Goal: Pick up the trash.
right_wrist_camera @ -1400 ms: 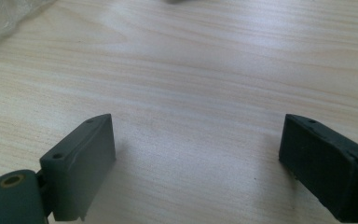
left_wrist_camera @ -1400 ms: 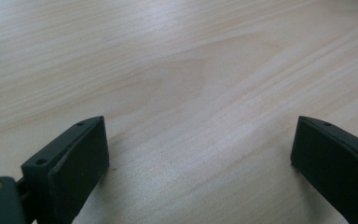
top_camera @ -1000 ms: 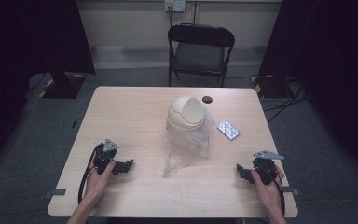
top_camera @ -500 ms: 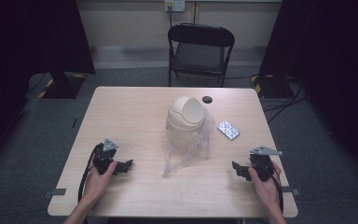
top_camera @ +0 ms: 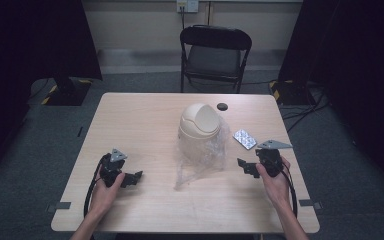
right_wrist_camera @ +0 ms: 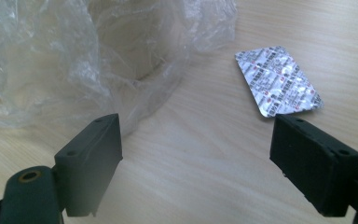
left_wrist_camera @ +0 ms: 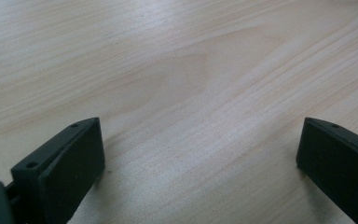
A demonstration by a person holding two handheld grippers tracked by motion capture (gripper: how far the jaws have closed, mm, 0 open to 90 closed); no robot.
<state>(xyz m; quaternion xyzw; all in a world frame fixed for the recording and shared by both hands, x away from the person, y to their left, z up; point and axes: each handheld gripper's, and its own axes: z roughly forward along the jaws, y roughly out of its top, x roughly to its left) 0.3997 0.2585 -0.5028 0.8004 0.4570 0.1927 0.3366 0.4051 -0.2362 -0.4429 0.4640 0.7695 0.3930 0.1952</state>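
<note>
The right hand-held gripper (top_camera: 247, 167) sits low over the desk (top_camera: 145, 120) with its jaws spread wide and nothing between them. In the right gripper view the clear bag (right_wrist_camera: 88, 60) lies at about eleven o'clock from the jaws, just beyond the left one, and the foil blister pack (right_wrist_camera: 278, 80) lies at about one o'clock, just ahead of the right jaw. The gripper looks aimed between the two, most likely lined up to close on the loose edge of the bag or on the pack; which one cannot be told.

The bag is crumpled around the foot of the beige bin (top_camera: 199, 121), which stands upright near the desk's centre, so the plastic probably has to be pulled or straightened there.

The left hand-held gripper (top_camera: 135, 176) rests at the desk's eight o'clock, jaws also wide apart over bare wood, well apart from the bag, seemingly waiting its turn. A small black disc (top_camera: 222, 106) lies at the bin's one o'clock.
</note>
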